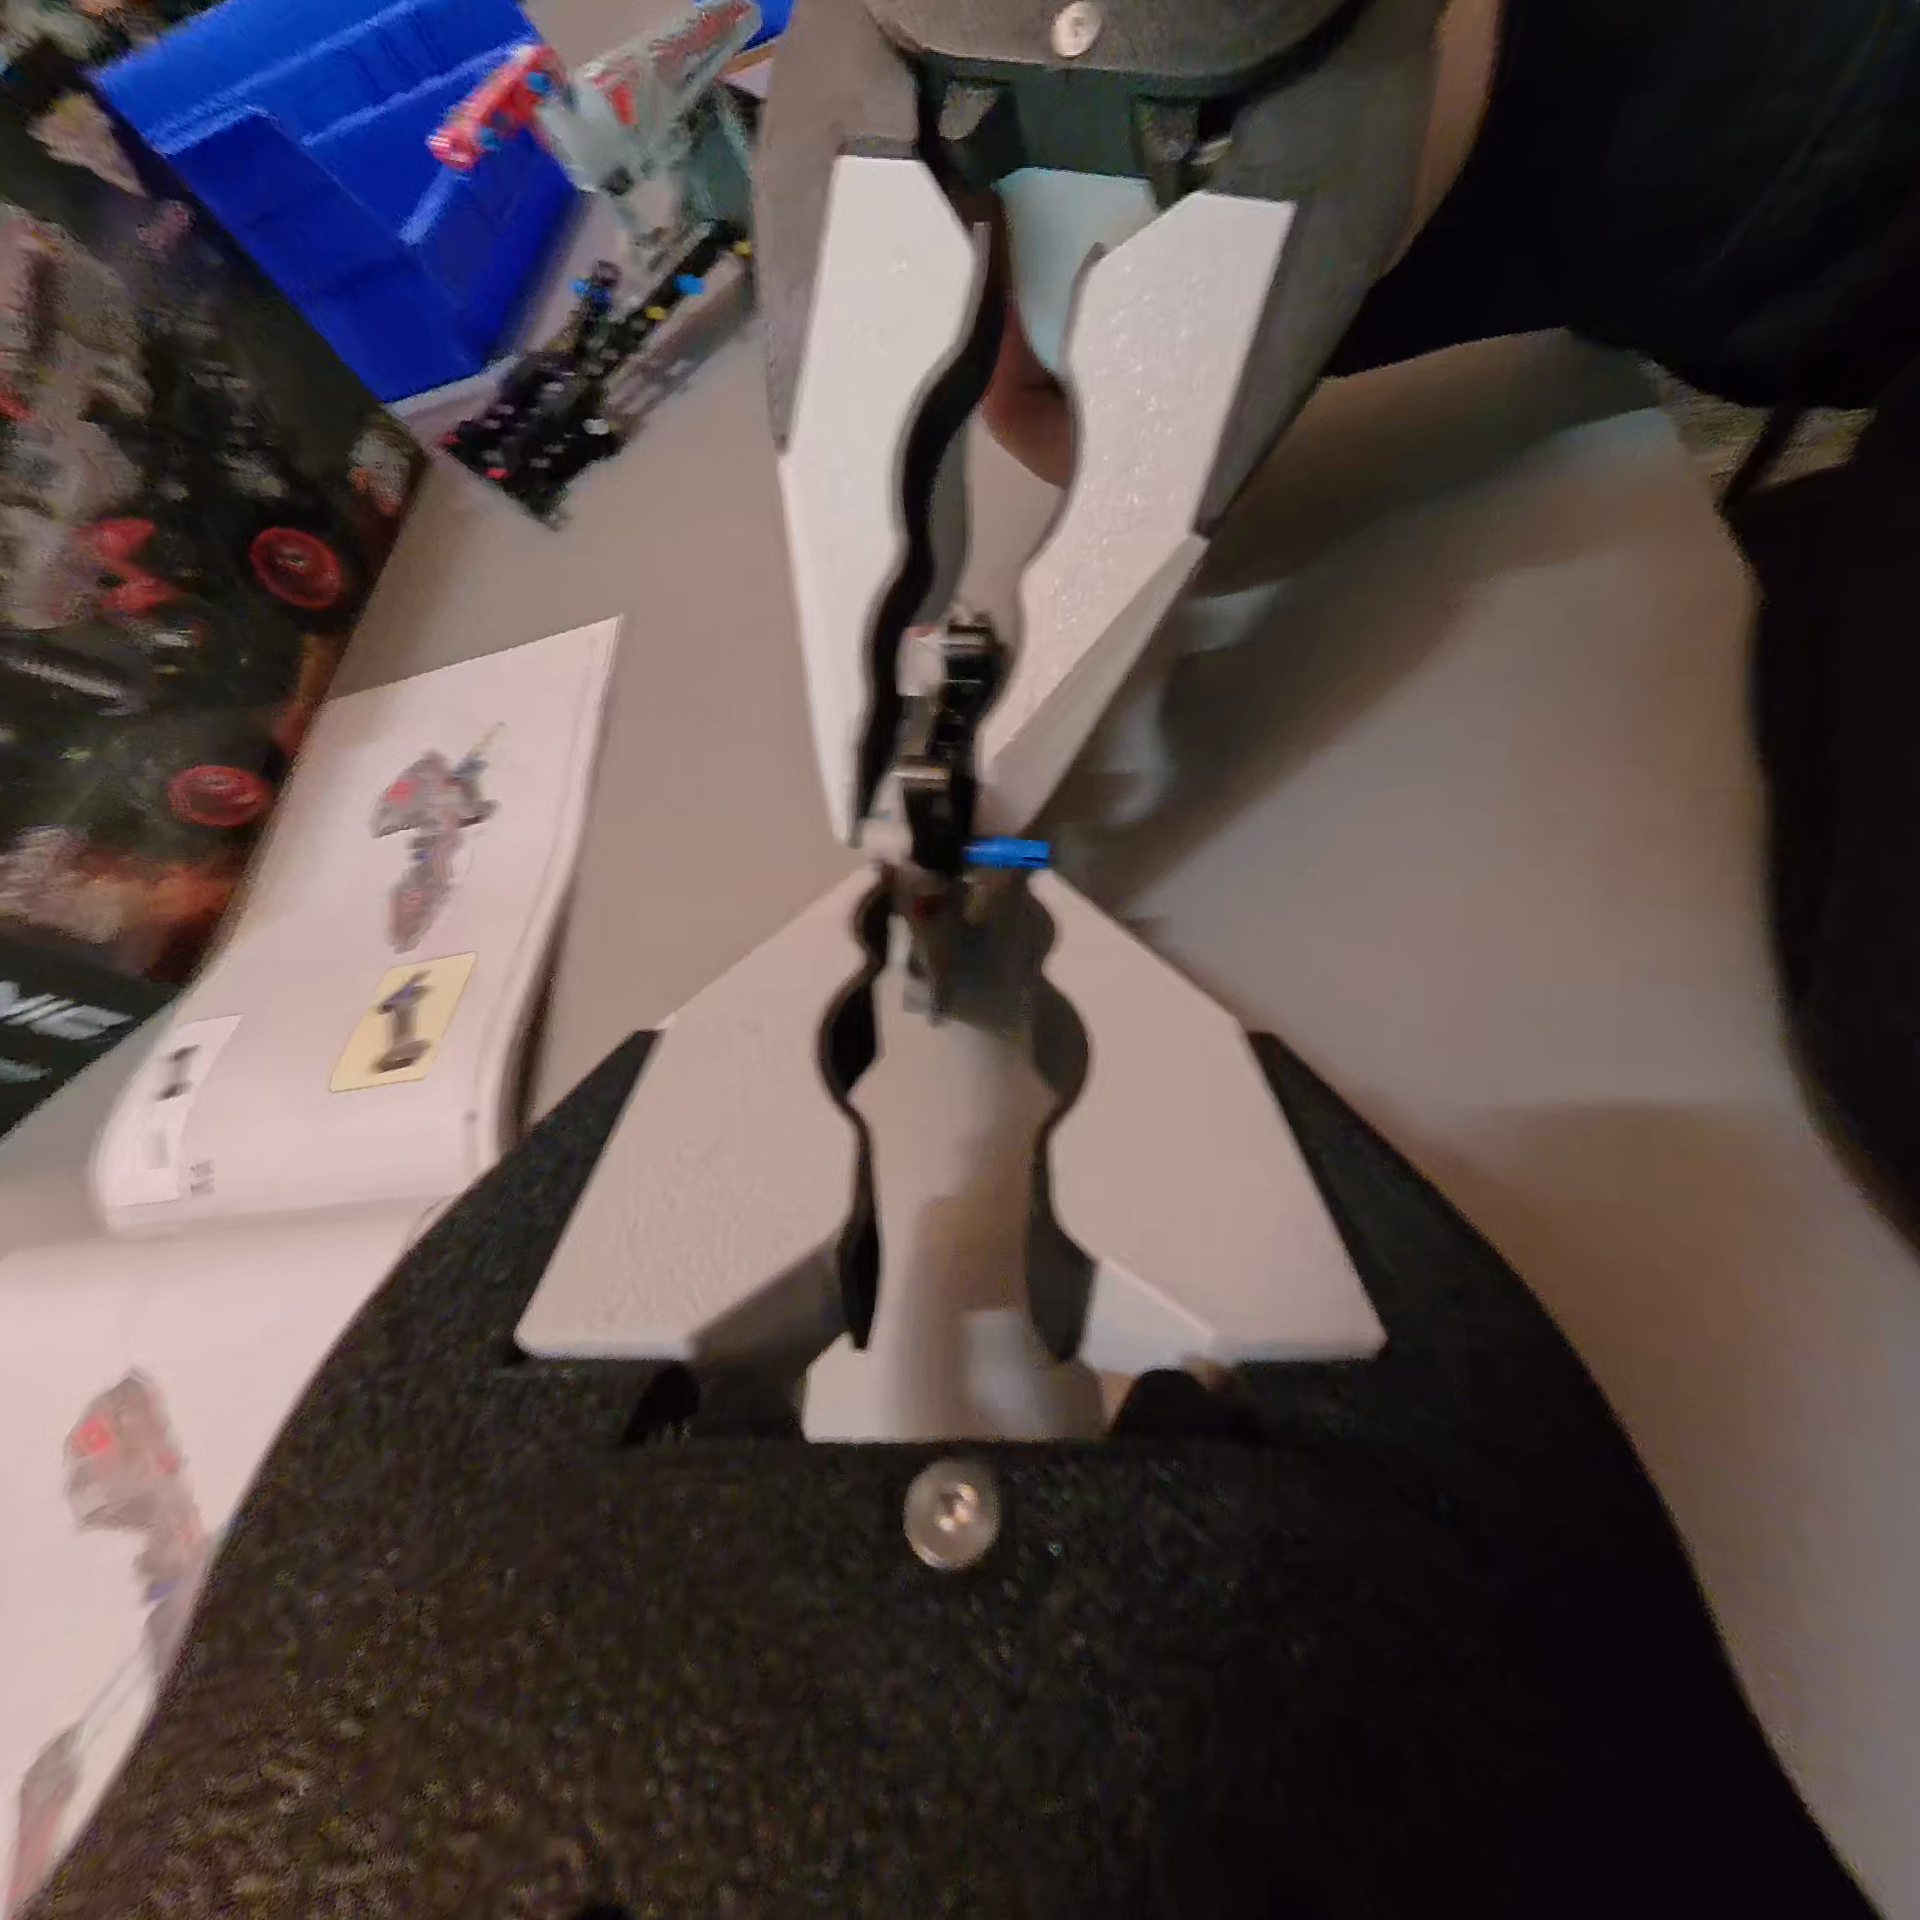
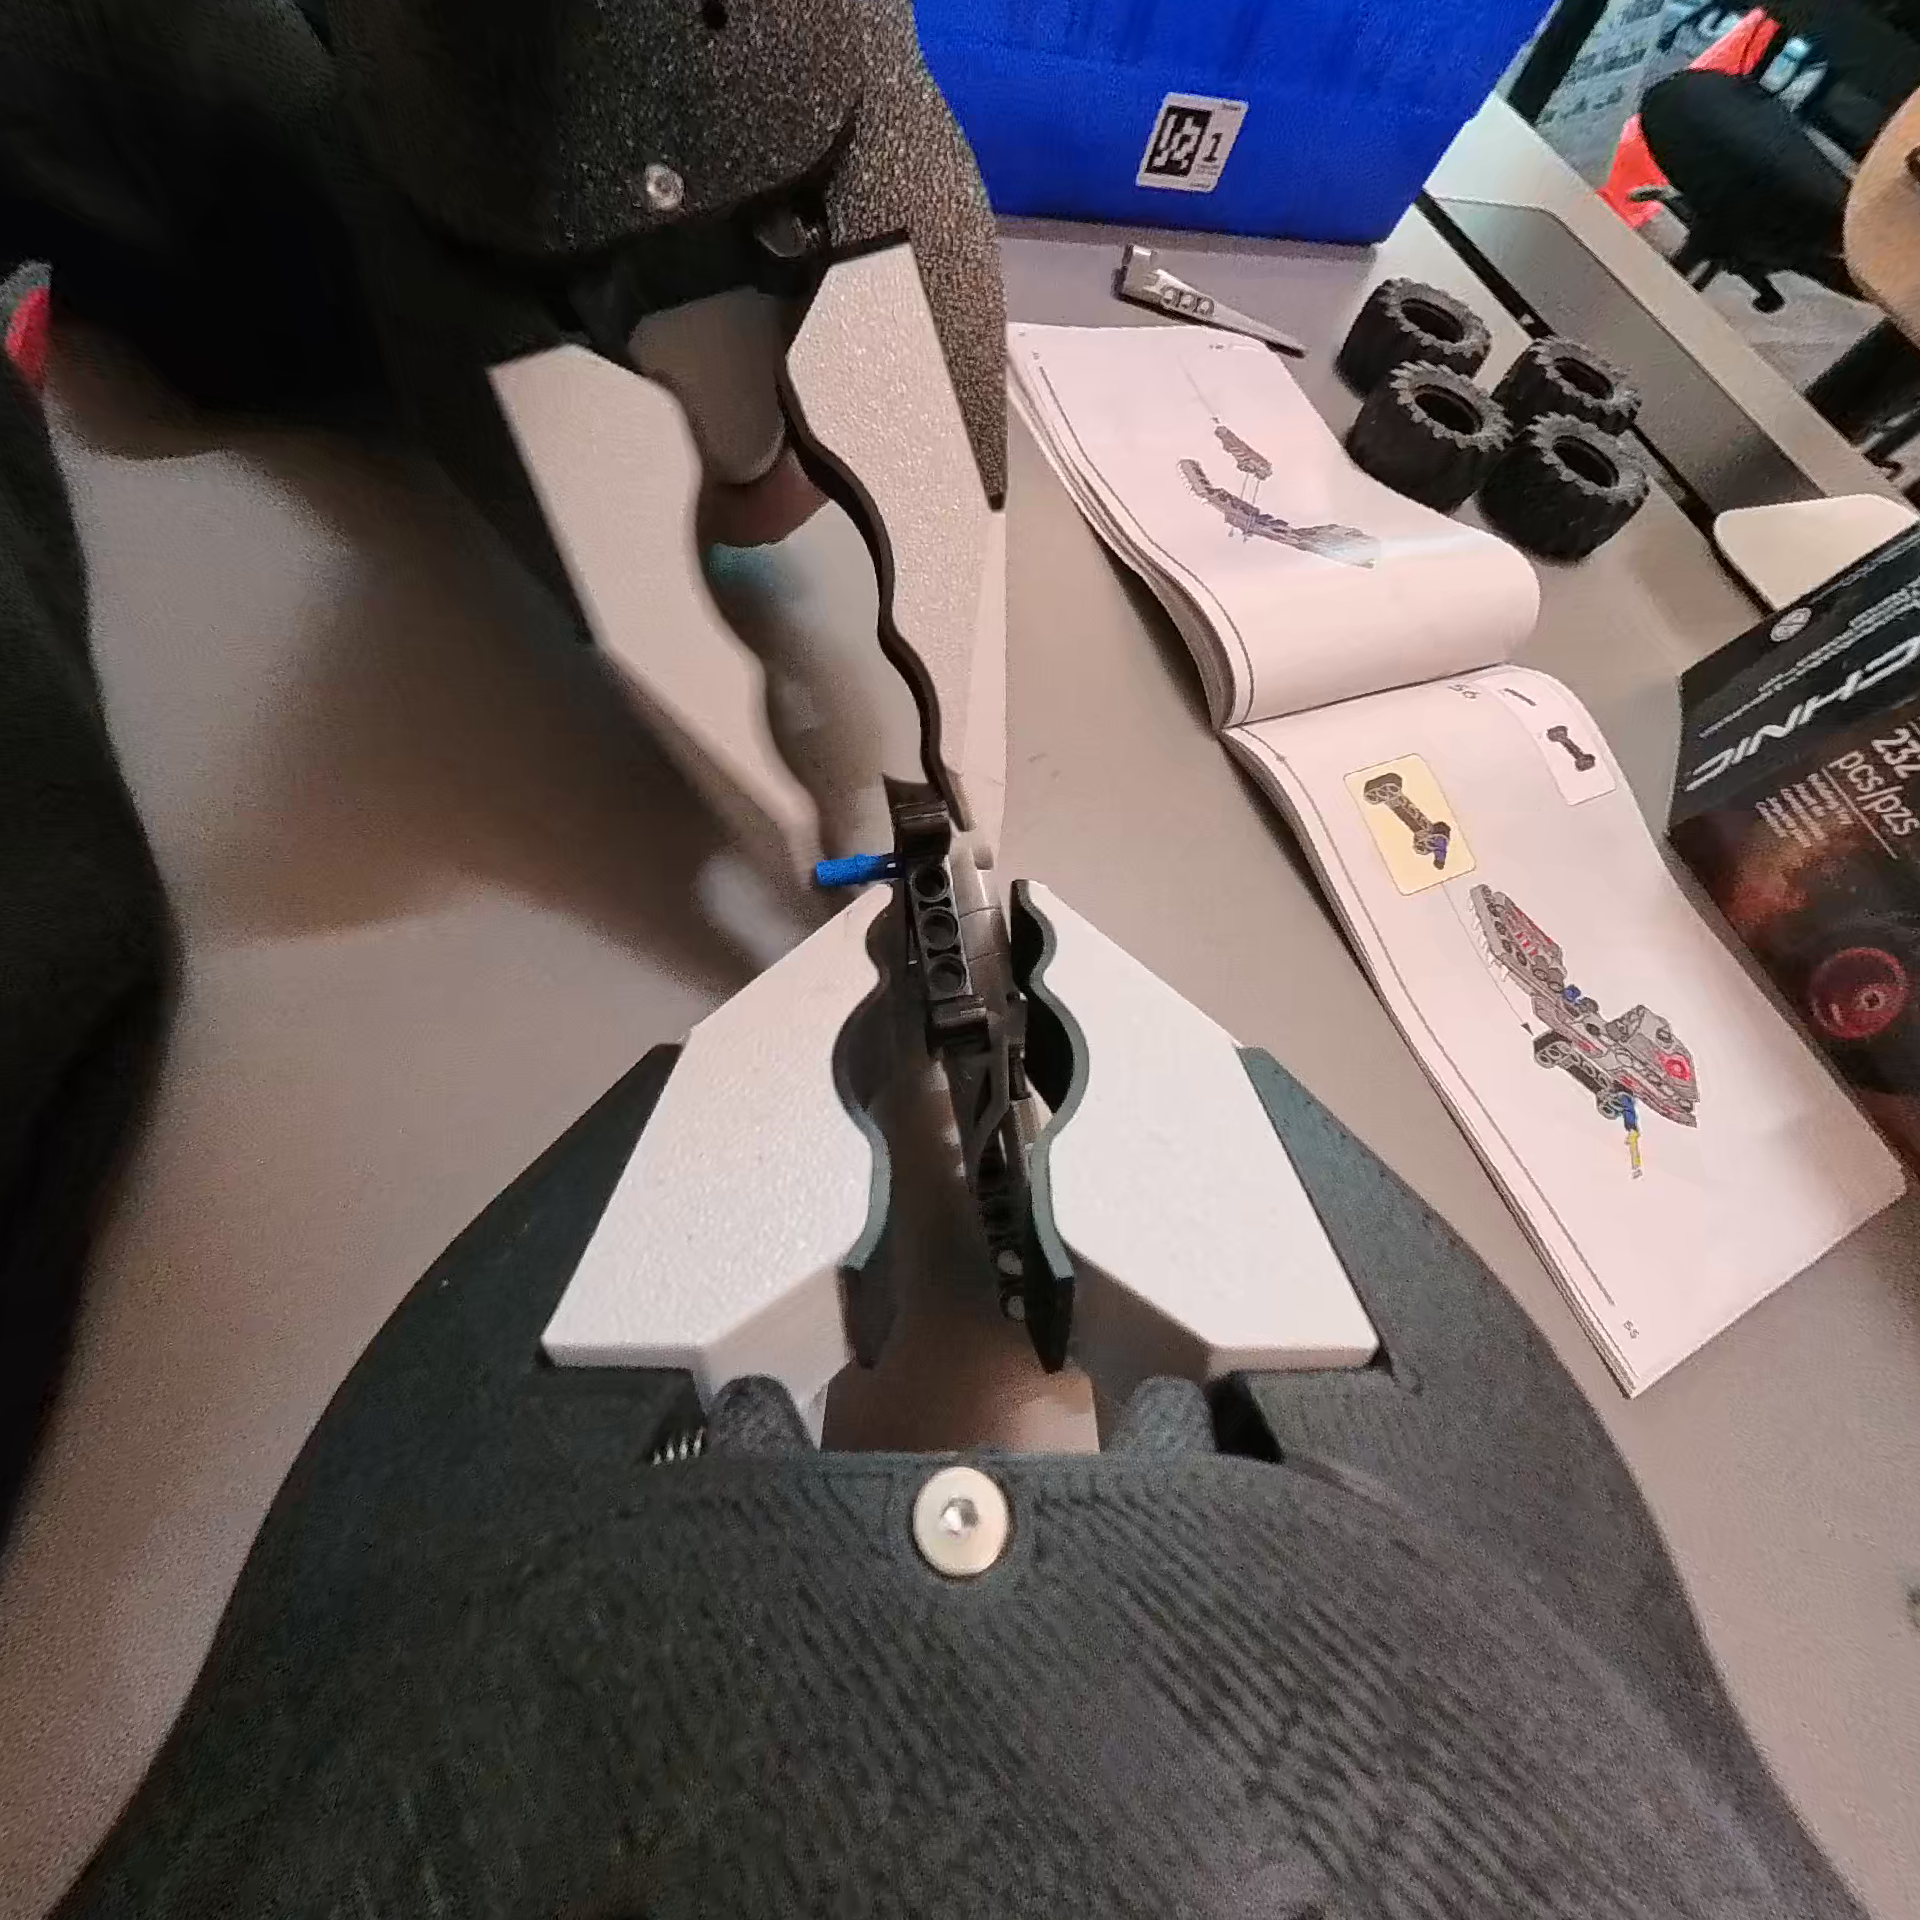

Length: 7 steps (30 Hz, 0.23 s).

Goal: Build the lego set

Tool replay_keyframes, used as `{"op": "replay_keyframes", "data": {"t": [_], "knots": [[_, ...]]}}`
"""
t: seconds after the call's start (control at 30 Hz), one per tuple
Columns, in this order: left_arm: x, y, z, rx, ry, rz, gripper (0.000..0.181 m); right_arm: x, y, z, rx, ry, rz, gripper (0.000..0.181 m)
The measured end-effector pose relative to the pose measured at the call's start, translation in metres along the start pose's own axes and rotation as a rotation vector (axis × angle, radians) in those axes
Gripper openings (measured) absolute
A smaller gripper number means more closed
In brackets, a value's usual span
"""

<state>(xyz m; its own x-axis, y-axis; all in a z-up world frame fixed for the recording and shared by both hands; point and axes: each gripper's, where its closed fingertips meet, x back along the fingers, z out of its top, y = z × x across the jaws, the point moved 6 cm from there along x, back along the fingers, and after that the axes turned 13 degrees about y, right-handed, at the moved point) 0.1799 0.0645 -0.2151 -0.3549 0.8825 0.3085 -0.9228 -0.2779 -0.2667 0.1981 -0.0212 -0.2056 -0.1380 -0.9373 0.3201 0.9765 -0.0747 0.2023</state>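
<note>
Above the grey bench (image 2: 1143,644), both hand-held grippers, left (image 1: 914,894) & right (image 2: 945,914), pinch a small black beam sub-assembly (image 2: 940,945) w/ blue pin (image 2: 852,869); four black knobbly tyres (image 2: 1496,426) unfitted, so build looks approx. mid-way.

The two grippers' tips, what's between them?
A small black lego assembly with a blue pin, held between right gripper and left gripper; clearest in right wrist view.

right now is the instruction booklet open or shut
Open: the instruction booklet lies spread flat on the table, printed pages facing up.
</note>
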Motion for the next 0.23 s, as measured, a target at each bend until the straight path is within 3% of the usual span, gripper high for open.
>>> {"op": "replay_keyframes", "data": {"t": [0.03,0.1,0.17,0.23], "knots": [[0.0003,0.0044,0.0008,0.03,0.01,-0.059,0.043,0.0,0.0008,-0.0002,-0.003,0.001,-0.01,0.017],[0.0001,0.0047,0.0018,0.097,0.026,-0.075,0.044,0.0,0.0004,-0.0007,-0.002,0.0,-0.008,0.016],[0.0003,-0.0003,0.0009,0.086,0.034,-0.024,0.025,-0.0005,-0.0003,-0.0001,-0.009,0.004,-0.001,0.016],[0.0007,-0.0005,0.0003,0.071,0.029,-0.022,0.024,-0.0011,-0.0005,-0.0001,-0.002,0.003,0.0,0.016]]}}
